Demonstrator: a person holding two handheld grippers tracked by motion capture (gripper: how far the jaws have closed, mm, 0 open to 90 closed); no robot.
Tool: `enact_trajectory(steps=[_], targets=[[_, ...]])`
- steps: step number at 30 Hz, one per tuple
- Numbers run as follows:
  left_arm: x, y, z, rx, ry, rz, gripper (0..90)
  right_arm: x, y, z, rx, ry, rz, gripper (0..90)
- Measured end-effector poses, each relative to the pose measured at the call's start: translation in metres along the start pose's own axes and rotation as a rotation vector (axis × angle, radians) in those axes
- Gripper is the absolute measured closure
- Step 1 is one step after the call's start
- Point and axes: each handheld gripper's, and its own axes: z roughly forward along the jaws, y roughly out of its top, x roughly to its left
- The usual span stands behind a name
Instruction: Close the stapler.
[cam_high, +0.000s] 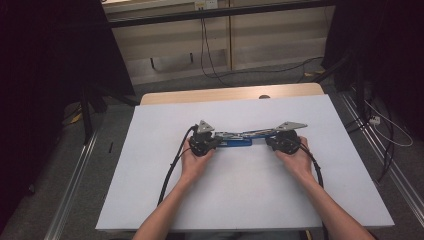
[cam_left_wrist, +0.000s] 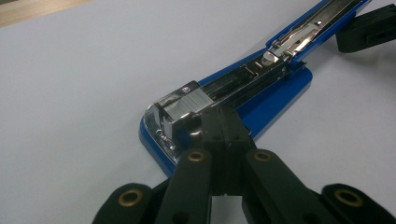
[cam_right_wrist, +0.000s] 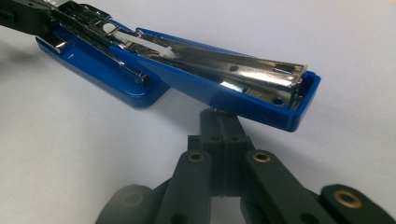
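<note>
Both tongs are pressed together, nothing pinched between their jaws. The left gripper (cam_high: 216, 141) rests its closed tips against the staple end of the opened stapler (cam_high: 239, 138), on or just beside the strip of staples (cam_left_wrist: 192, 103) in the steel channel; whether it pushes on them I cannot tell. The right gripper (cam_high: 271, 142) sits with its closed tips under or against the raised blue cover (cam_right_wrist: 224, 91), near that cover's free end; contact cannot be settled.

The stapler lies near the middle of the desk (cam_high: 150, 200), well clear of every edge, swung open flat. Its long axis runs left to right, straight between the two tongs, so each points inward along it from an opposite end. The blue base (cam_left_wrist: 275, 95) and staple channel are nearer the left hand (cam_high: 192, 162); the cover is nearer the right hand (cam_high: 297, 161).

Both forearms enter from the near edge and converge slightly; the hands hold the grippers low and roughly level, tips facing each other. My judgement: the coming move turns on closing the cover along this axis.
</note>
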Motion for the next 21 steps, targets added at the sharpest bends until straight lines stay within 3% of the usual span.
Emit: enact_trajectory(steps=[13, 19, 21], targets=[[0.0007, 0.0002, -0.0001, 0.002, -0.001, 0.001, 90.0, 0.0010, 0.0013, -0.0001, -0.014, 0.006, -0.002, 90.0], [0.0013, -0.0007, 0.0004, -0.006, -0.019, -0.037, 90.0, 0.0007, 0.0016, 0.0003, -0.021, 0.006, -0.002, 90.0], [0.0015, -0.0004, 0.0000, -0.002, -0.010, -0.017, 90.0, 0.0009, 0.0024, -0.0002, -0.024, 0.008, -0.003, 90.0]])
